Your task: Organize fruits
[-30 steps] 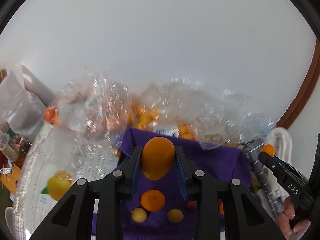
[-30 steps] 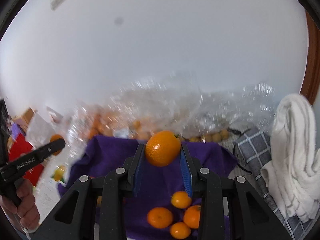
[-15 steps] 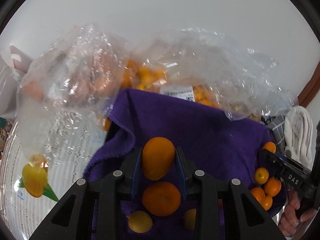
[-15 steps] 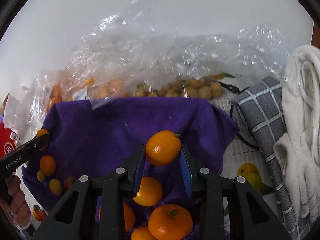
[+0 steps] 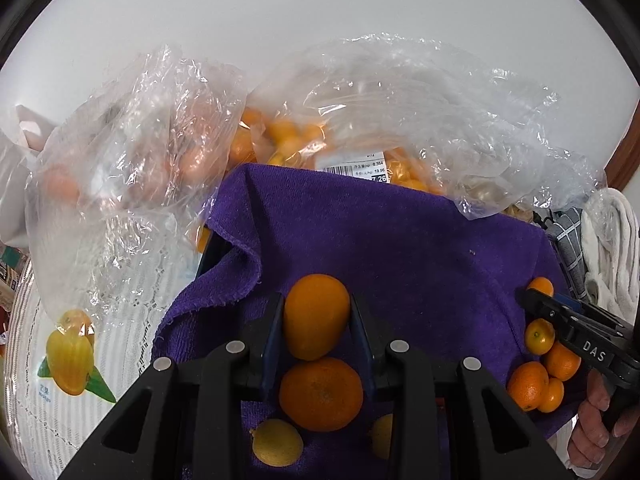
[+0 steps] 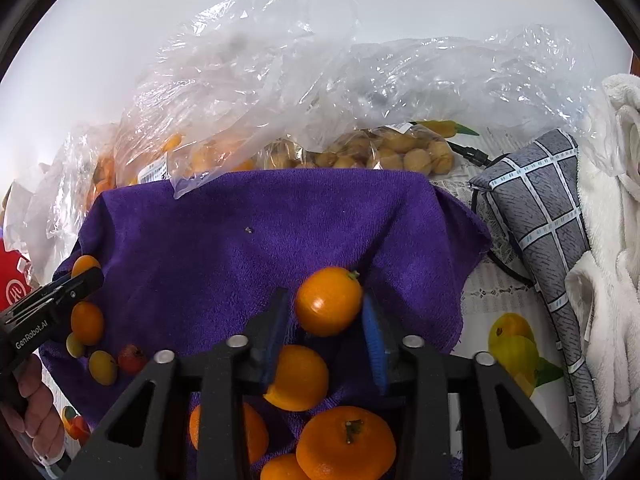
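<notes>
Up close in the left wrist view, the left gripper clamps an oval, smooth-skinned orange fruit between its blue pads, above the purple terry towel. Just below it on the towel sits a rounder, dimpled mandarin, with a small yellow fruit beside that. Behind the towel's far edge lie crinkled clear plastic bags holding small orange fruits. At the towel's right edge, the right gripper reaches among a cluster of little oranges.

From the right wrist view, the right gripper has just been opening; its jaws stand apart with a glossy round orange between them, a gap showing at the left pad. Nearer the camera on the towel, other mandarins crowd together. Right of the towel lie a grey checked cloth and fluffy white towelling.
</notes>
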A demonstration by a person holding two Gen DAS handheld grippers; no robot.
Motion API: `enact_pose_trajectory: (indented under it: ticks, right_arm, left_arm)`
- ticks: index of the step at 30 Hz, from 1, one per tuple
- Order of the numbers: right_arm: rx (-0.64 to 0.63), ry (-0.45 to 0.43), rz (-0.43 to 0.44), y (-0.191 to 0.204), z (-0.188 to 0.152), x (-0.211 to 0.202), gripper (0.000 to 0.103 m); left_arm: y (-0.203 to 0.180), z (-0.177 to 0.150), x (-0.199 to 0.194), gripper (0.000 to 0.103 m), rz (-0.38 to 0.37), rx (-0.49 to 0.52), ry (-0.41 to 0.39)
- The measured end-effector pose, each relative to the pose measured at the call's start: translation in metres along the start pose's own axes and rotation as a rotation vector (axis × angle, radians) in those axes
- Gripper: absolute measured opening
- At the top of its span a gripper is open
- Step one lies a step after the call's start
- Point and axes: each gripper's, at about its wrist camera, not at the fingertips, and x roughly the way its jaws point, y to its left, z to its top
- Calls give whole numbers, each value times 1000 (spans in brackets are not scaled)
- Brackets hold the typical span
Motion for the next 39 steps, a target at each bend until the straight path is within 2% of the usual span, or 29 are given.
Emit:
enact_pose_trajectory:
  ticks: [6,11,17,19,22,26,30,34,36,39]
  right_arm:
    - [-28,-18,-12,6,2,-6,56]
    - [-11,-35,-3,5,4,-15,57]
    - [-12,-49,-10,9,8,-32,57]
    - [-13,-63,-29,10,8,-42,57]
    - [20,-110,-73,8,0,-66,57]
    - [23,-96,-87,5,-18,-96,57]
    - [-4,-104,-120,6,-44,-137,57]
    - [25,-105,-95,1,-72,-176,58]
    - [21,-122,-108,1,-88,-197,71]
    - [13,-185,-96,5,-113,-235,84]
  left_arm:
    - [-4,0,1,31,7,21,-1]
    - [-7,4,-5,40,-19,31,-21]
    - [-10,8,-20,42,-19,36,-42]
    - [-12,11,-31,42,-19,49,-65]
    - [-15,15,-50,51,-16,56,-92]
    - [-26,12,-81,58,-5,74,-118]
    - [-36,-12,-121,64,-22,66,-145]
    - [-39,-40,-158,65,14,65,-149]
    - [-40,-53,-176,67,16,64,-159]
    - [-38,-74,-214,72,18,68,-192]
